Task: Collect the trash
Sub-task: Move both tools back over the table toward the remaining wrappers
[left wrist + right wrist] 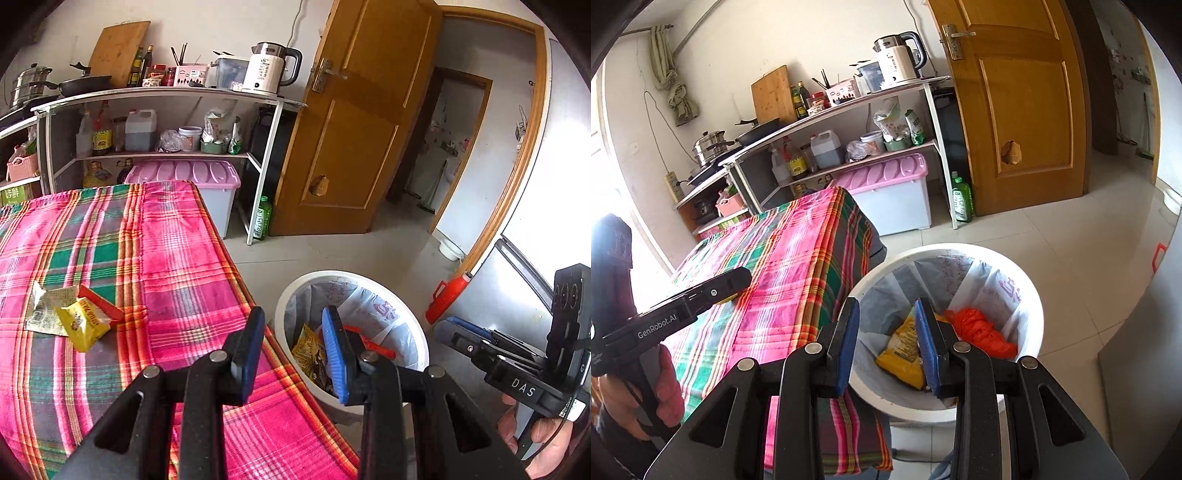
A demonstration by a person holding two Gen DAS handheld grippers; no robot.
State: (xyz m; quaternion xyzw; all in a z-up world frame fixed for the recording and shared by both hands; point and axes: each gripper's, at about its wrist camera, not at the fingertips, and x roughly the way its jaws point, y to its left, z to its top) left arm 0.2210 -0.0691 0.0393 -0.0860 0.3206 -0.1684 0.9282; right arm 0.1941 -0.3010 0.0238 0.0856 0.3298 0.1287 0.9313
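A white trash bin [295, 295] [1030, 295] with a plastic liner stands on the floor beside the table; inside lie a yellow snack wrapper [905, 347] [306, 347] and crumpled orange plastic [979, 328]. On the plaid tablecloth [177, 266] lie a yellow wrapper [83, 323], a red wrapper [101, 301] and a torn paper packet [44, 306]. My left gripper [295, 354] is open and empty over the table's edge next to the bin. My right gripper [888, 347] is open and empty above the bin's near rim. The right gripper also shows in the left wrist view [454, 328].
A shelf unit [166, 122] with a kettle [271, 68], bottles and pans stands behind the table. A pink-lidded storage box [207, 184] and a green bottle [262, 218] sit on the floor. A wooden door [354, 122] stands open. A red bottle [447, 297] lies near the fridge.
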